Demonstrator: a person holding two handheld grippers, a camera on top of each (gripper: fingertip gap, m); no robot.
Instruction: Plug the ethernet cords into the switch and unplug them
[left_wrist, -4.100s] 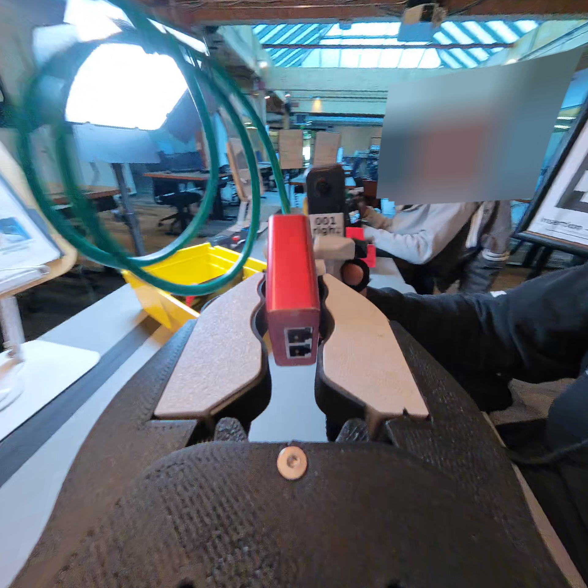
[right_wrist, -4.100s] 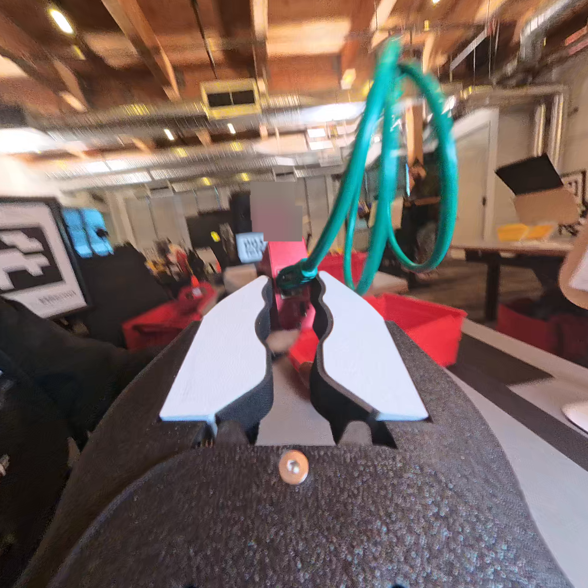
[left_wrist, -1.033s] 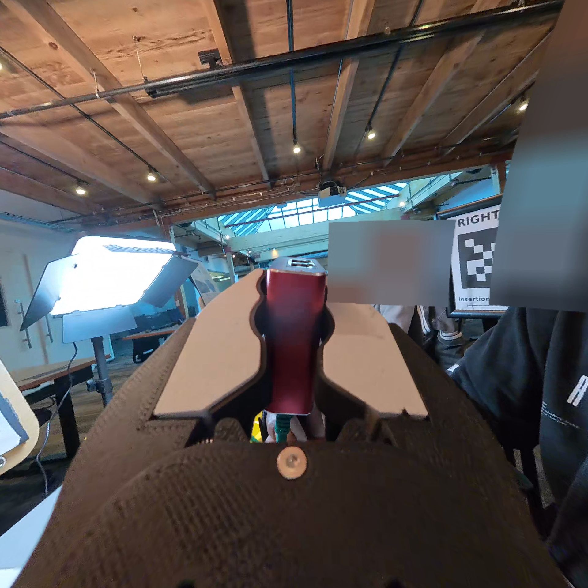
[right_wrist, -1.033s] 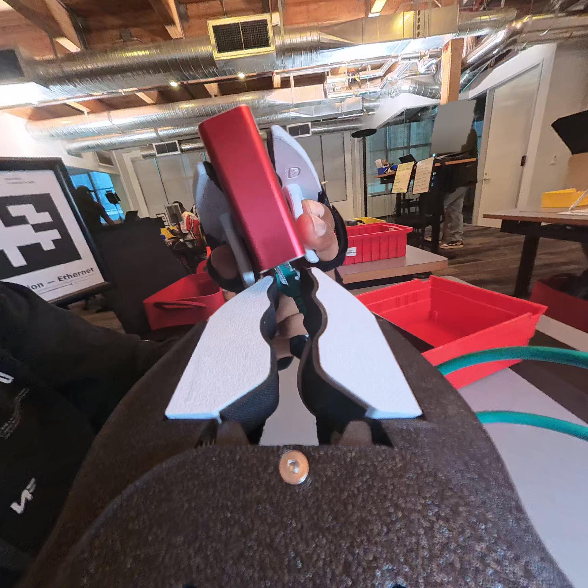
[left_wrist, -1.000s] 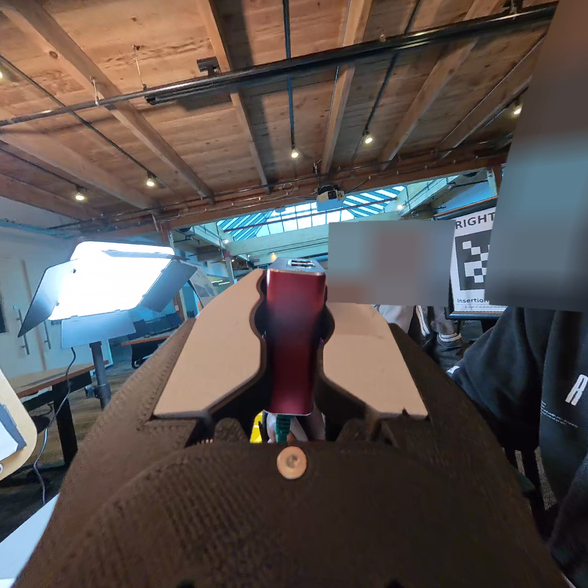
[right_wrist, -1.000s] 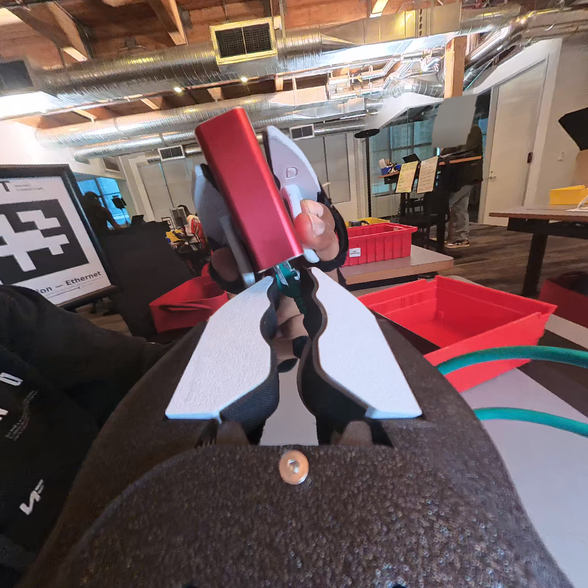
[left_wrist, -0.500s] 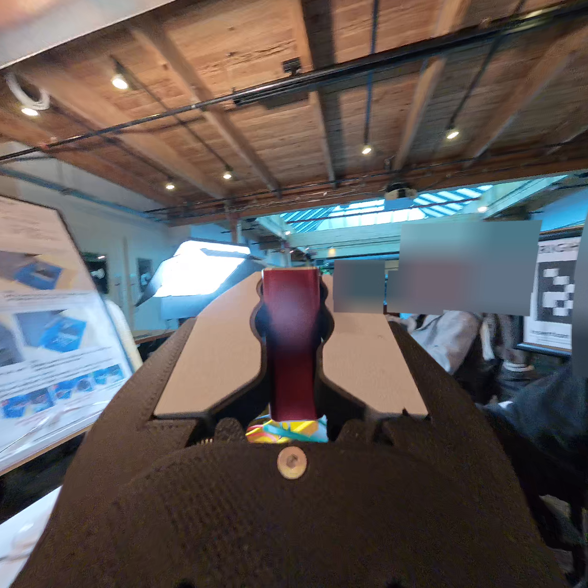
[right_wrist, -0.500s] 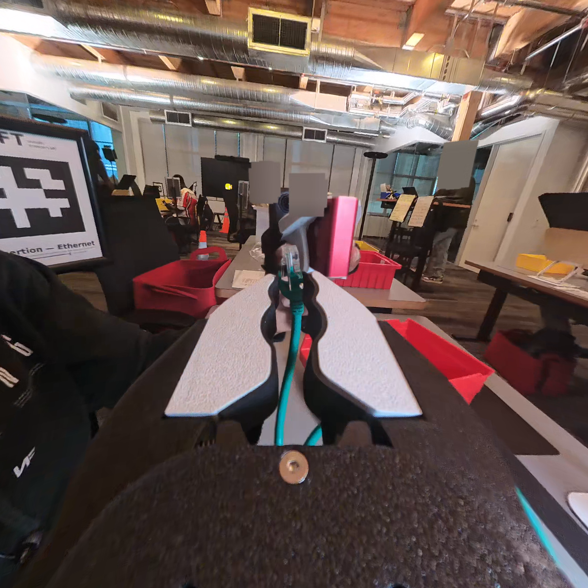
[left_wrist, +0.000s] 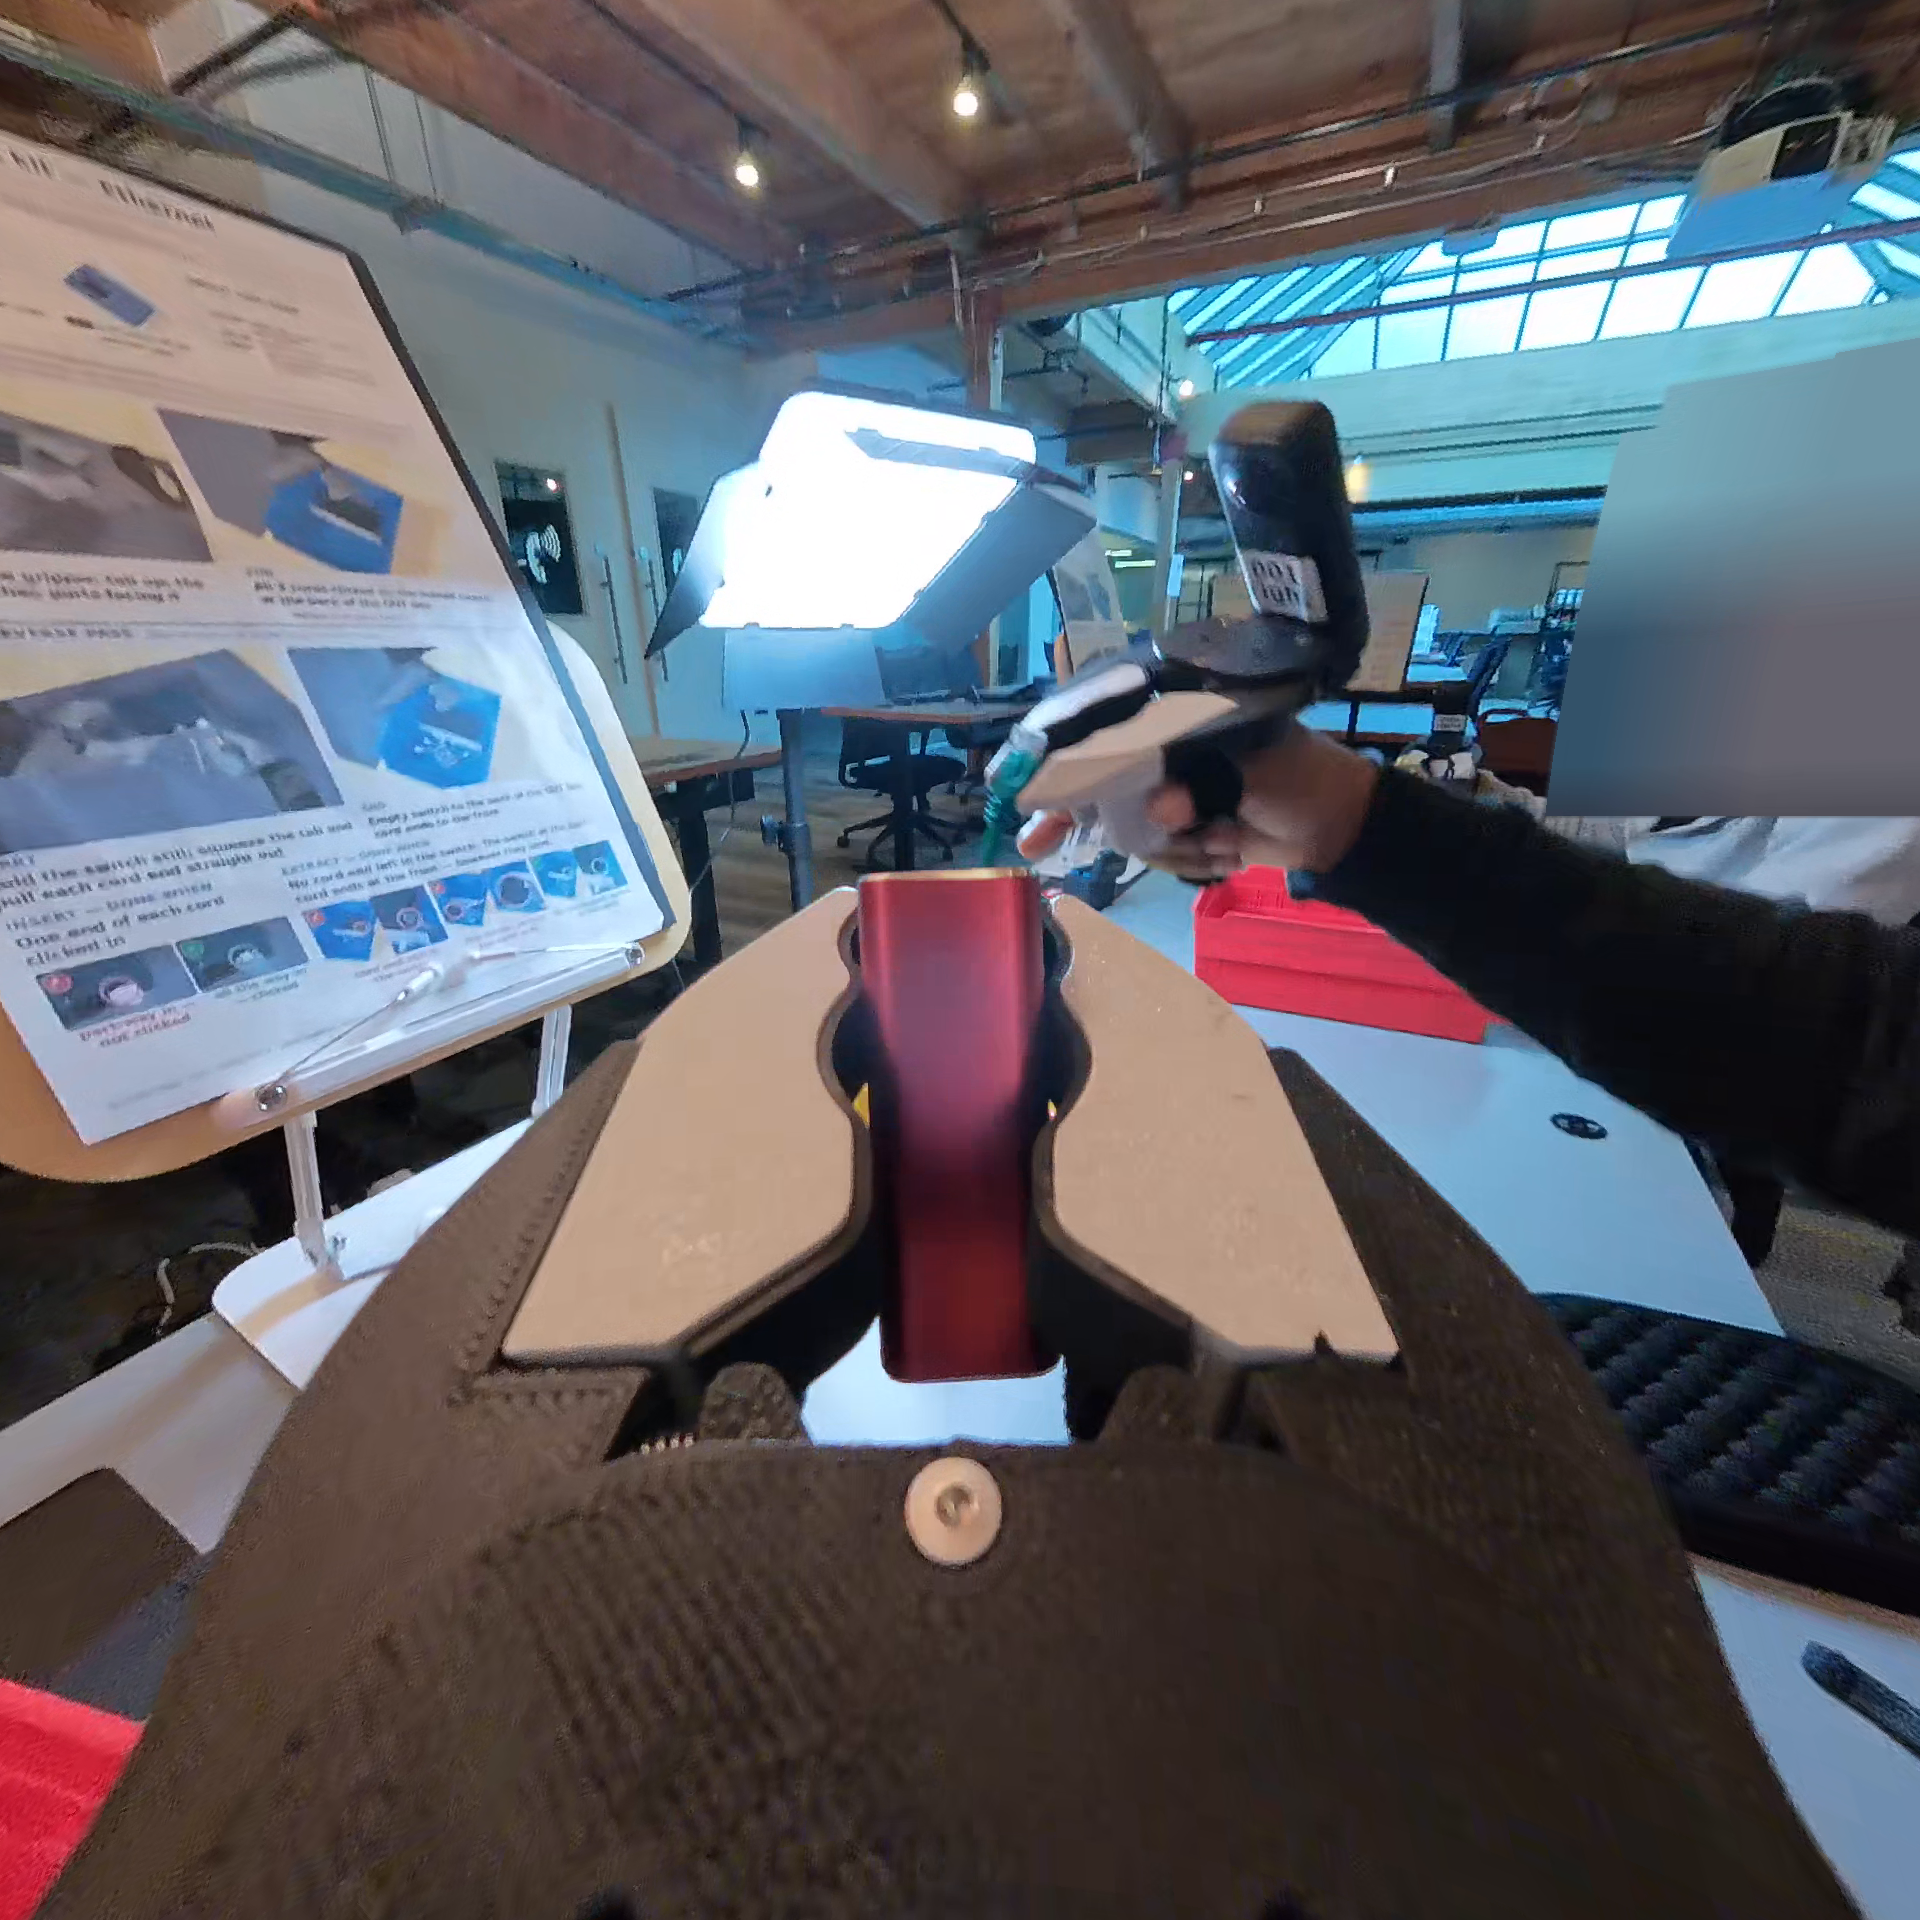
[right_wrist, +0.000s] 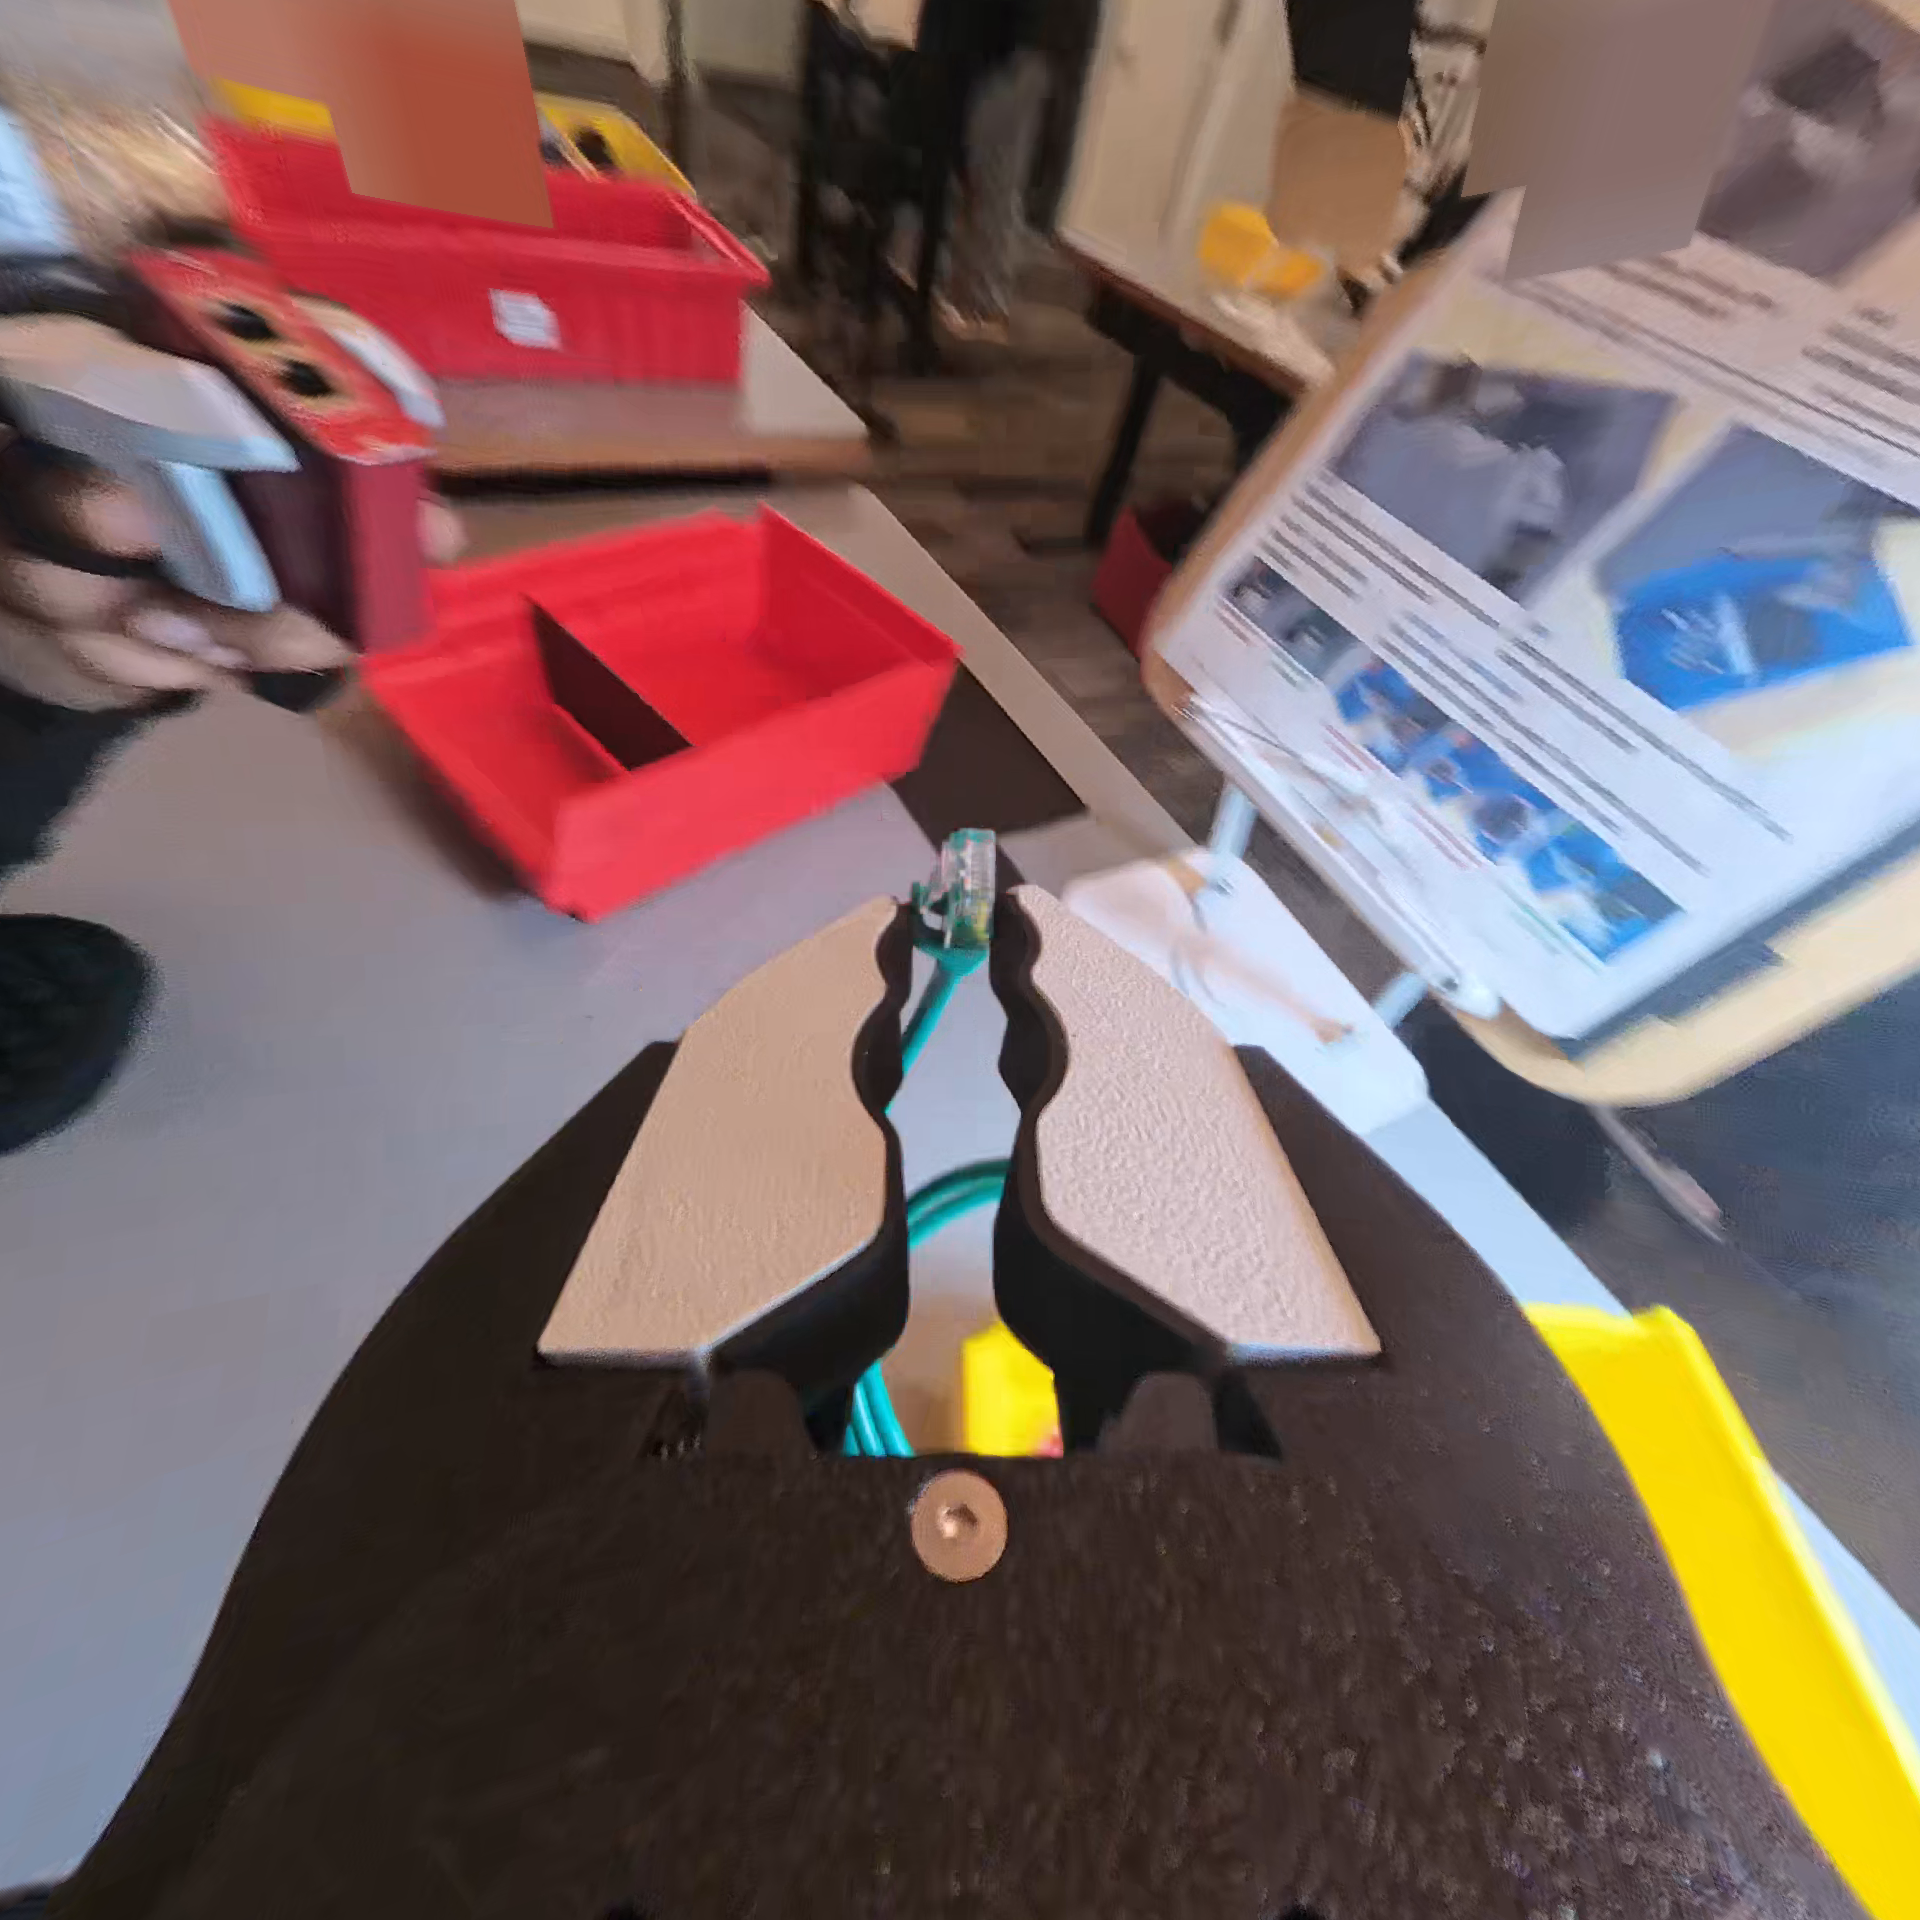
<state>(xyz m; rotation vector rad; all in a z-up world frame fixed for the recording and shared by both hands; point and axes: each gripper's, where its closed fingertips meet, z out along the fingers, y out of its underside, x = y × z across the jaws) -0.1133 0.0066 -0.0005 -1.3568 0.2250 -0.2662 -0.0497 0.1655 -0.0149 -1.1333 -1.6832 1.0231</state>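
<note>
The left claw is clenched on the red switch, which stands lengthwise between its pale pads at the centre of the left wrist view. In the right wrist view the same switch appears blurred at the upper left, its end with two dark ports turned toward the camera, with no cord in them.

The right claw grips the green ethernet cord just behind its clear plug, which sticks out past the fingertips at mid-frame; the cord runs back between the fingers toward the lower centre. Seen from the left wrist view, the right claw hangs in the upper right, above and beyond the switch and apart from it, held by a hand in a dark sleeve.

The table is a pale grey surface. A red bin with a dark divider sits on it at centre left of the right wrist view, and a yellow bin shows at the lower right edge. An instruction sheet on a tilted wooden stand fills the upper left of the left wrist view.

The room is a large workshop with a timber-beamed ceiling, hanging bulbs, a skylight in the upper right, and a bright studio light panel behind the switch; further desks and office chairs stand in the background.
</note>
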